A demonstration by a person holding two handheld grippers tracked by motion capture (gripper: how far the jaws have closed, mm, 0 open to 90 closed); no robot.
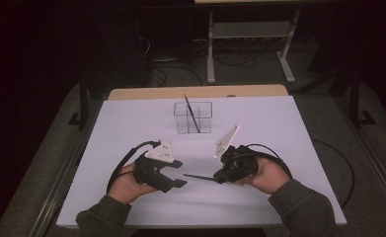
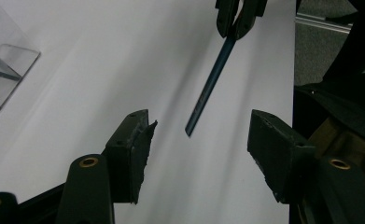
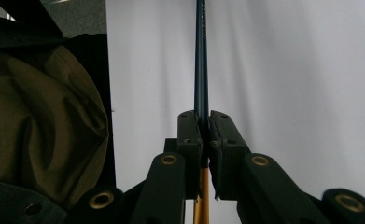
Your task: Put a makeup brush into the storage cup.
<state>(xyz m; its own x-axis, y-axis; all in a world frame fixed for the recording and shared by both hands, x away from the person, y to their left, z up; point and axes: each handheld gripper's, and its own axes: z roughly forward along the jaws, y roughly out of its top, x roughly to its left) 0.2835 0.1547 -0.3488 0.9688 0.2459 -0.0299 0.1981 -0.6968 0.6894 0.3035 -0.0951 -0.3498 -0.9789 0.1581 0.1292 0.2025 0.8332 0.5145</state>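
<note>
Above the white table (image 1: 279, 148), well short of the clear holder (image 1: 193, 117), a hand-over appears under way: the dark pencil (image 2: 211, 88) is pinched by the right gripper (image 3: 202, 122), its free tip lies between the spread, untouching jaws of the left gripper (image 2: 196, 140), and closing squarely on that tip is judged the next need.

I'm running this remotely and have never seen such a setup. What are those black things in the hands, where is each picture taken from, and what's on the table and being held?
A person holds a hand tool with two black jaws in each hand. The high view looks down on the white table; each of the other two pictures comes from a camera riding on one gripper, looking along its jaws.

The right gripper is shut on a thin dark-blue brush, pointing it toward the left gripper, whose jaws stand apart with the brush's free end just ahead of them, untouched. At the back of the table stands a clear plastic holder with another brush leaning in it.
</note>
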